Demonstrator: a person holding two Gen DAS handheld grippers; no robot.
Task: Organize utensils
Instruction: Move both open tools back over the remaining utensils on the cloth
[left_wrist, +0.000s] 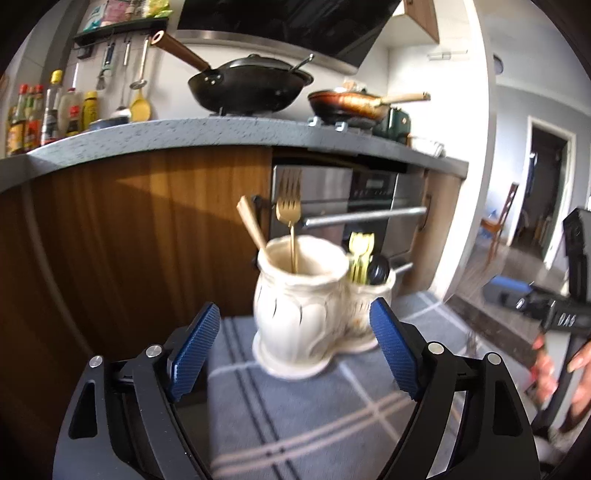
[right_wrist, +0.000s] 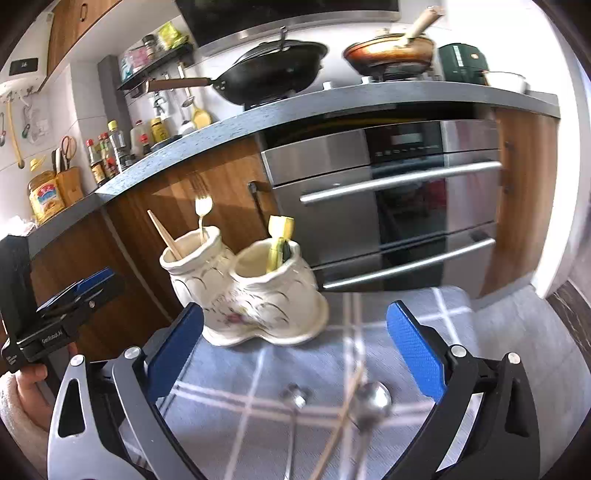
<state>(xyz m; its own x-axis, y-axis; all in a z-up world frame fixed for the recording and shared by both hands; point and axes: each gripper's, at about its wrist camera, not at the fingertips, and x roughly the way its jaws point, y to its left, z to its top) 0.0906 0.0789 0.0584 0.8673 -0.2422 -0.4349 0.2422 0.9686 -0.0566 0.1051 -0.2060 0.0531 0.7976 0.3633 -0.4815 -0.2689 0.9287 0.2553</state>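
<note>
A cream two-pot ceramic holder (left_wrist: 299, 314) (right_wrist: 243, 291) stands on a grey checked cloth (left_wrist: 295, 413). One pot holds a gold fork (left_wrist: 289, 210) (right_wrist: 202, 210) and a wooden stick (left_wrist: 251, 229) (right_wrist: 162, 232). The other pot holds yellow utensils (left_wrist: 360, 254) (right_wrist: 279, 236) and a dark one. My left gripper (left_wrist: 295, 347) is open and empty, just in front of the holder. My right gripper (right_wrist: 295, 350) is open and empty above loose utensils on the cloth: two metal spoons (right_wrist: 373, 398) (right_wrist: 295, 395) and a thin wooden stick (right_wrist: 343, 417).
Behind the table are wooden cabinets (left_wrist: 147, 229), a steel oven with bar handles (right_wrist: 399, 181) and a counter (left_wrist: 221, 129) with a wok, a frying pan and bottles. The right gripper shows at the right edge of the left wrist view (left_wrist: 561, 302).
</note>
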